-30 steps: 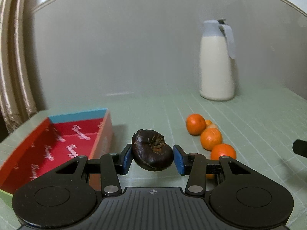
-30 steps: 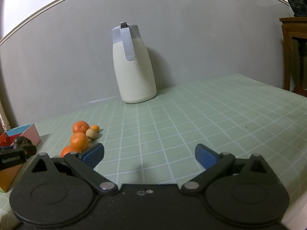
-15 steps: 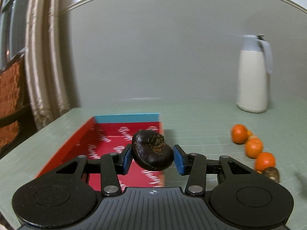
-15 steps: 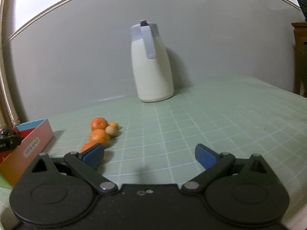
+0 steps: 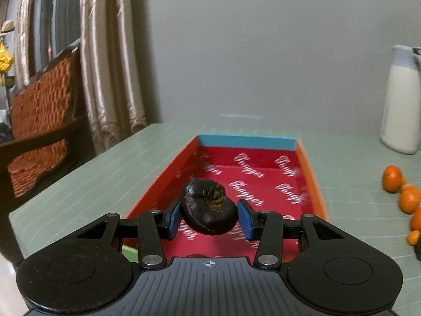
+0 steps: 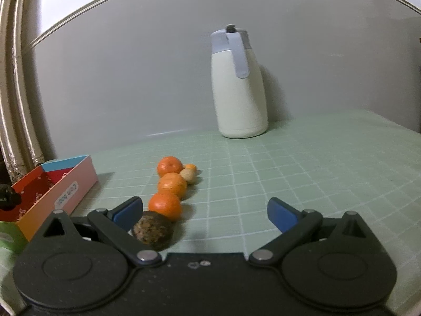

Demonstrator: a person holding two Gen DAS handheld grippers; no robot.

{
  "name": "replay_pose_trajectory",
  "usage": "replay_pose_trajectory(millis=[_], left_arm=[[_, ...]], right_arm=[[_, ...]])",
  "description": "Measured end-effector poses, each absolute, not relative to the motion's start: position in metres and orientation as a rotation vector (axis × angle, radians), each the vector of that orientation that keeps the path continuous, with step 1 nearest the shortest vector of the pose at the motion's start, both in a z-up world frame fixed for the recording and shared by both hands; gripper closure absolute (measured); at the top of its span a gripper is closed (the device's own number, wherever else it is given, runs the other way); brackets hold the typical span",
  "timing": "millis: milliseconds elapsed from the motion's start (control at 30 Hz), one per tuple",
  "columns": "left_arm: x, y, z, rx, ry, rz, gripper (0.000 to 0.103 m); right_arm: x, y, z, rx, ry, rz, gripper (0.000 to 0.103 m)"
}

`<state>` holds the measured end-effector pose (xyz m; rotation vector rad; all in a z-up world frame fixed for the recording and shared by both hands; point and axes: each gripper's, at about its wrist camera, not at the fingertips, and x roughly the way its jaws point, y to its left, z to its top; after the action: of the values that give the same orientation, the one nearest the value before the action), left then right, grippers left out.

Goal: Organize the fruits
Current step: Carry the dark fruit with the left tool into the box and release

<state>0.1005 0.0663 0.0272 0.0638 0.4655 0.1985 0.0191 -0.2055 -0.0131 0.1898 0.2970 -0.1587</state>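
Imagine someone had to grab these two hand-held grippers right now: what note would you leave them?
Left hand-held gripper: shut on a dark wrinkled fruit, held above the red box, not yet released.
Right hand-held gripper: open, holding nothing, low over the green table near the fruit row.
On the table: three oranges, a mottled brown fruit nearest the right gripper, a tan fruit and a tiny orange one. White jug at the back.
Done: dark fruit brought over the box.
Left: drop it in, then box the row.
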Motion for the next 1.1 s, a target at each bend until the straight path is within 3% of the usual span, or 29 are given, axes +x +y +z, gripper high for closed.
replay_pose_trajectory(millis=[667,733,900,1100], left_arm=[[0.104,0.089,0.024,0.009,0.518,0.268,0.057],[0.102,0.092,0.025,-0.014,0.511,0.265,0.051],[0.097,0.092,0.029,-0.021,0.488,0.258,0.047],[0.084,0.085,0.036,0.003,0.420,0.247,0.019]], right_arm=[[0.029,-0.182,-0.012,0.171,0.298,-0.102,0.002],[0.029,-0.183,-0.012,0.172,0.296,-0.103,0.002],[0.028,-0.184,-0.012,0.178,0.297,-0.107,0.002],[0.028,-0.185,-0.012,0.178,0.295,-0.109,0.002]])
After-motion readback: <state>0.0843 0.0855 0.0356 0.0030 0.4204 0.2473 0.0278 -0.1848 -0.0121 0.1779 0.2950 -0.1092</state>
